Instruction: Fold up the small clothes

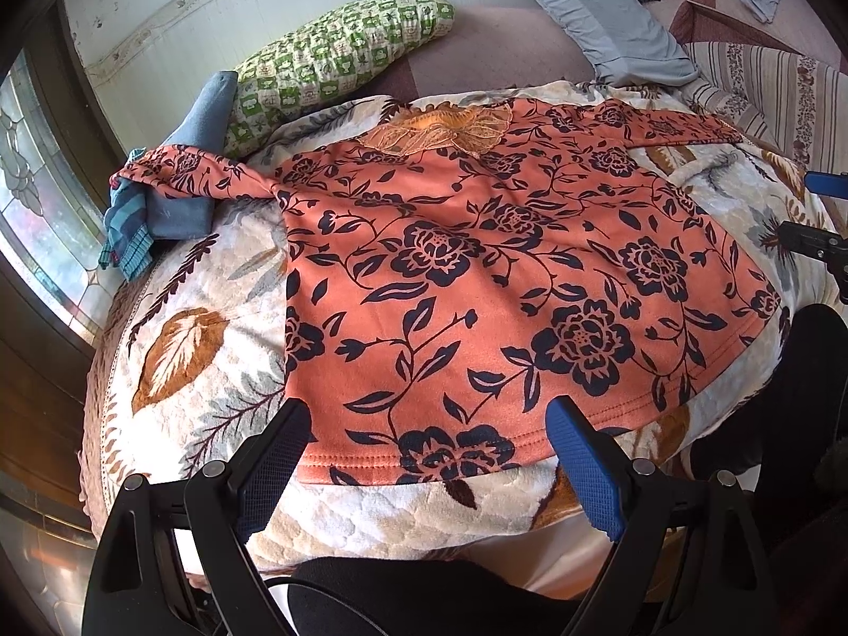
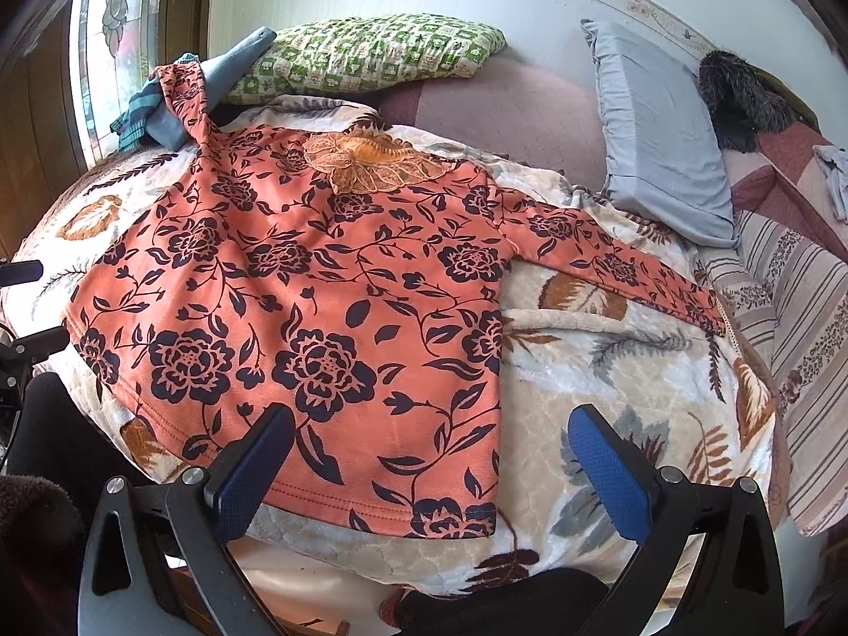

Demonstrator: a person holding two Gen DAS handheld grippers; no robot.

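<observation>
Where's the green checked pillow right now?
The green checked pillow lies at the back left against the wall, behind the orange floral top and beside the folded blue clothes.

A big orange top (image 1: 477, 275) with dark flowers lies flat on a leafy blanket (image 1: 201, 371) on the bed. Its lacy collar (image 1: 440, 130) is at the far end. One sleeve lies over a pile of blue clothes (image 1: 175, 196) on the left. The other sleeve reaches out to the right. The left gripper (image 1: 429, 440) is wide open, just above the near hem of the top, holding nothing. A green pillow (image 1: 339, 58) and a grey pillow (image 1: 593, 16) lie further back. The tip of the right gripper (image 1: 811, 212) peeks in at the right edge.
</observation>
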